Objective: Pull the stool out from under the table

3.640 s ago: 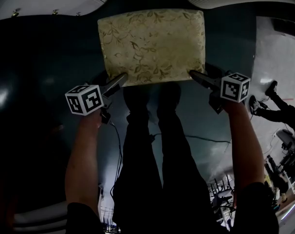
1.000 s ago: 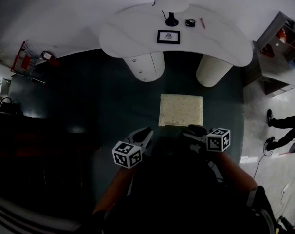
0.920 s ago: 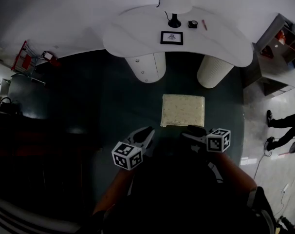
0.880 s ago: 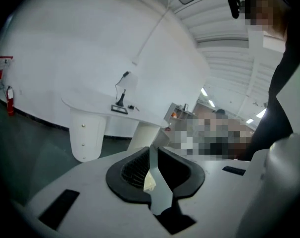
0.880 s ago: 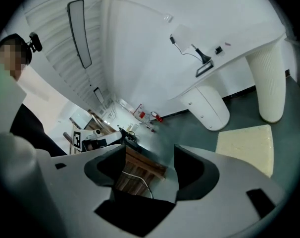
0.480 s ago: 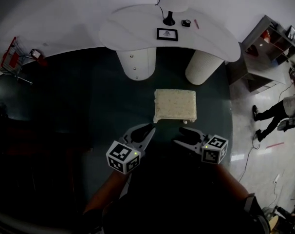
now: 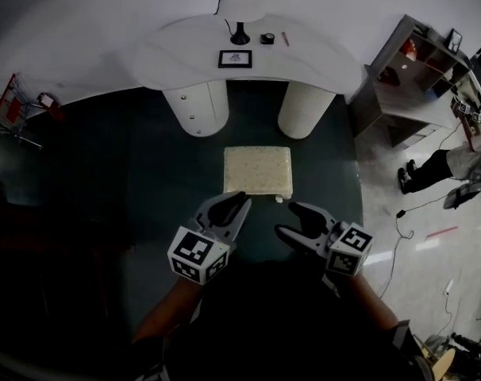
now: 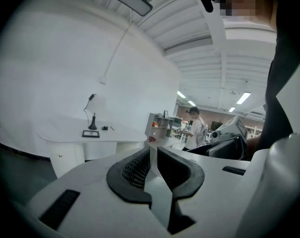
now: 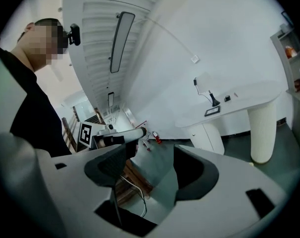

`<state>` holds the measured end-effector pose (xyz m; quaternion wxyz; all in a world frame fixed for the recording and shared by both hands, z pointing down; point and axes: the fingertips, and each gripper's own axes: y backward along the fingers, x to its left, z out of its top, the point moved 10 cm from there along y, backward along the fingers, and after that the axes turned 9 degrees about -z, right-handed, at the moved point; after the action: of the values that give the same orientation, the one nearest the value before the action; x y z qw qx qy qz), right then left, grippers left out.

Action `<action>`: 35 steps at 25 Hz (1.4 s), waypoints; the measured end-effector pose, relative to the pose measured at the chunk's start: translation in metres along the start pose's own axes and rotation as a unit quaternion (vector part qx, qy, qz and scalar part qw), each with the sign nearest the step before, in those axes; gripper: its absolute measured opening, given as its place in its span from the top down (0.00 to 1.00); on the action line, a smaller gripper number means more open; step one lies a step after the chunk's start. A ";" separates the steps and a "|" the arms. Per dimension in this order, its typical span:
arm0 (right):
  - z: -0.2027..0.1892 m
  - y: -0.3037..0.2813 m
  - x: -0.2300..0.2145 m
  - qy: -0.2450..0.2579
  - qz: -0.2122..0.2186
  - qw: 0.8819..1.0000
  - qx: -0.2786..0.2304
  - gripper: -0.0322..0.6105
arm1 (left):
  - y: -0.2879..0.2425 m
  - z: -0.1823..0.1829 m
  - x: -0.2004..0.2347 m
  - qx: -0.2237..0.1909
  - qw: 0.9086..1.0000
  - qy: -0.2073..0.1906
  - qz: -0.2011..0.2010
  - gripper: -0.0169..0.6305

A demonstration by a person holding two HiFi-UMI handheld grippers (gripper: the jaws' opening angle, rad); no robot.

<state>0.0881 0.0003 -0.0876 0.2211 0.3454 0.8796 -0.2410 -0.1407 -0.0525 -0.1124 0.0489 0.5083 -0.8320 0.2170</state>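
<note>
From the head view, the stool point(image 7: 258, 171) shows only its seat: its legs are hidden under it, apart from one small pale bit poking out at the near right corner. The print on the seat is too faint to make out. At the right edge a bystander point(image 7: 431, 170) is cut off by the frame, and the wearer's arms are lost in the dark.

The seat is a cream, padded rectangle. It stands on the dark green floor point(image 7: 98, 181), fully clear of the white bench point(image 7: 185, 54), between the bench's two round pedestals and the claws. Nothing touches it.

Neither gripper view shows the stool. The left gripper view shows the left claw point(image 8: 152, 150) with its jaws all but together, leaving a thin slit with nothing in it. Beyond it are the bench's lamp point(image 8: 92, 114) and a picture frame point(image 8: 90, 134). The right gripper view shows the right claw point(image 9: 152, 155) with its jaws wide apart and empty; through the gap, floor and the other claw's marker cube point(image 9: 86, 133) are visible.
</note>
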 end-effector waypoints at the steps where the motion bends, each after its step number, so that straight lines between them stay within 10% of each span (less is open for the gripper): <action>1: 0.002 0.019 -0.006 0.020 0.004 1.000 -0.006 0.47 | -0.012 0.003 -0.014 -0.001 1.000 -0.006 0.002 0.89; 14: 0.025 0.191 -0.072 0.141 0.027 0.989 -0.030 0.54 | -0.108 0.016 -0.179 -0.045 0.994 -0.018 0.093 0.89; 19: 0.050 0.196 -0.075 0.147 -0.006 0.987 -0.058 0.74 | -0.098 0.022 -0.180 -0.045 0.995 -0.028 0.086 0.90; 35: 0.070 0.160 -0.054 0.179 -0.031 0.981 -0.065 0.90 | -0.066 0.042 -0.148 -0.074 0.991 -0.030 0.110 0.93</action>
<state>0.2537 0.0358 -0.1558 0.0742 0.3403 0.9291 -0.1240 -0.0065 0.0268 -0.1741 0.0376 0.4151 -0.8975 0.1438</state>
